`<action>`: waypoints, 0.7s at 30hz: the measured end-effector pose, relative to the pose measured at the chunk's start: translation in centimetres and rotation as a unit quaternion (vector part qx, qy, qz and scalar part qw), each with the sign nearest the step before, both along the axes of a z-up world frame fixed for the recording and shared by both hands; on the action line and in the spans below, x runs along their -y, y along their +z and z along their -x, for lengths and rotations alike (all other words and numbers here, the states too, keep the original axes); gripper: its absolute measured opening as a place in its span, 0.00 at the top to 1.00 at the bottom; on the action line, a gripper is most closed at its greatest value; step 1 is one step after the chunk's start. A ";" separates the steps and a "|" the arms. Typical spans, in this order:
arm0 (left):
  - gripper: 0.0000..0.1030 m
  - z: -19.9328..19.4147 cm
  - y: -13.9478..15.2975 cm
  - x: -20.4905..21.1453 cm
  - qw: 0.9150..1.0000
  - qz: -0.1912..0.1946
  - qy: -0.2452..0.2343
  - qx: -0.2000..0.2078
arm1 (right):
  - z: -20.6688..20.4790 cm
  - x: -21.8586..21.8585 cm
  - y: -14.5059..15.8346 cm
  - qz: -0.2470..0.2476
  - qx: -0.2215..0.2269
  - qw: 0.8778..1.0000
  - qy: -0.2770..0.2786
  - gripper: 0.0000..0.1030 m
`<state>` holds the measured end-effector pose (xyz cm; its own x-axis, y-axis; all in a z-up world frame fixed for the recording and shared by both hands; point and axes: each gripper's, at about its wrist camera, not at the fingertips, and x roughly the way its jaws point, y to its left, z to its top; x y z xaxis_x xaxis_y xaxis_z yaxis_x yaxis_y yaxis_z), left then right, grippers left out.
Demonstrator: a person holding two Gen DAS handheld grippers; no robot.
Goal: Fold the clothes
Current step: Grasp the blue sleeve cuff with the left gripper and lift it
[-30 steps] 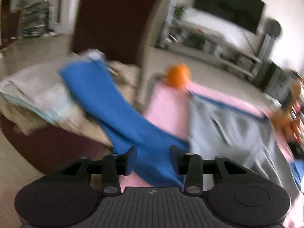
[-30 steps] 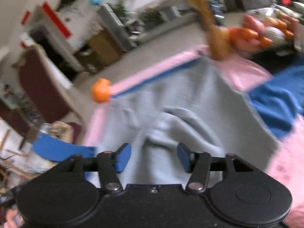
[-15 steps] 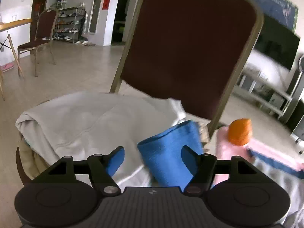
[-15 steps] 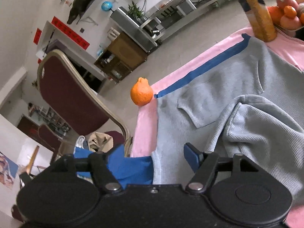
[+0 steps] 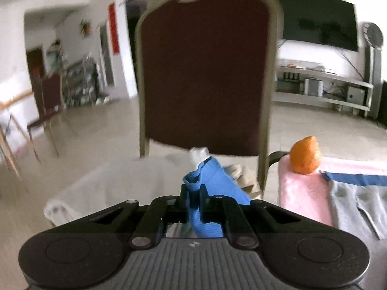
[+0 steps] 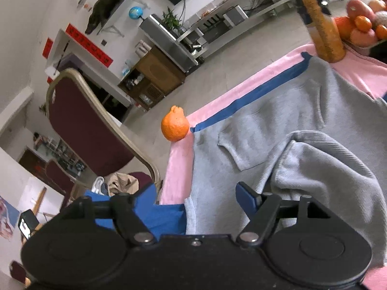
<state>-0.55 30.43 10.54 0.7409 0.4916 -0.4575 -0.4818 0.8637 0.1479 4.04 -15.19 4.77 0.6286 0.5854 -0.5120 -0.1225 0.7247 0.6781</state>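
The blue garment [image 5: 212, 181] is pinched between the pressed-together fingers of the left gripper [image 5: 193, 193]; a bunched fold of it sticks up just above the fingertips, and the rest runs down between them toward the camera. Beyond those fingers stands a maroon chair [image 5: 205, 72] whose seat carries a pile of white and beige clothes [image 5: 116, 183] lying to the left of and behind the pinch. To the right of the fingers, an orange [image 5: 305, 155] sits on the corner of the pink cloth [image 5: 300, 193].

The right gripper [image 6: 193, 198] has its fingers spread and its jaws are opening; no fabric is clamped between them. The grey sweater [image 6: 278, 125] lies spread on the pink cloth ahead of and under the right finger [image 6: 246, 197], with a sleeve folded over its body. The left finger is hard to make out against the blue garment beside it.
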 end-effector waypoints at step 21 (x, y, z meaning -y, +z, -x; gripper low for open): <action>0.93 -3.7 2.5 39.2 0.989 -0.013 -0.147 0.027 | 1.4 20.4 -5.4 -0.108 -0.011 0.983 -0.151 0.26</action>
